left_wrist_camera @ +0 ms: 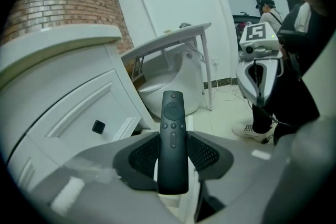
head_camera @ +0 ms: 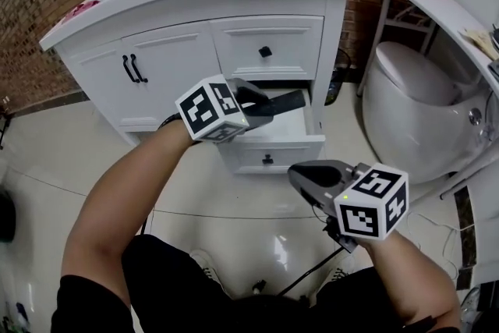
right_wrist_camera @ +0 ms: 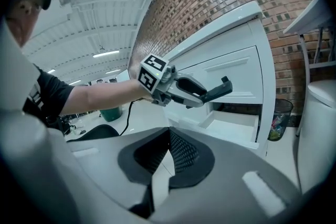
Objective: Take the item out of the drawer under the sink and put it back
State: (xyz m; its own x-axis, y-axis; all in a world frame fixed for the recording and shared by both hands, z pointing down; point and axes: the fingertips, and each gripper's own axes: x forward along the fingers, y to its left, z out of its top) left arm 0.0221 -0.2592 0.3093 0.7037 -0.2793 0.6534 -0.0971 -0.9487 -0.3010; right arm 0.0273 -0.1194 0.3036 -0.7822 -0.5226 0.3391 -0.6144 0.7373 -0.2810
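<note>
Right gripper (head_camera: pixel 300 174): closest to the head camera, low at the right; jaws closed together with nothing between them, touching nothing.
Left gripper (head_camera: pixel 261 107): jaws set fairly wide, clenched on a black remote (left_wrist_camera: pixel 173 149), pads pressing its two long sides near the rear end.
Remote's place: in the air above the open lower drawer (head_camera: pixel 269 156) of the white vanity (head_camera: pixel 156 51), clear of it.
Long axis: in line with the left jaws; the round-button end leads, away from the hand, toward the cabinet's right side and the toilet (head_camera: pixel 413 105).
Left gripper view only: button face up, ring pad at the far tip, single keys below it.
Head view only: remote as a thin dark bar, seen edge-on.
Right gripper view only: side profile, remote tilted up to the right over the drawer's bare white inside.
</note>
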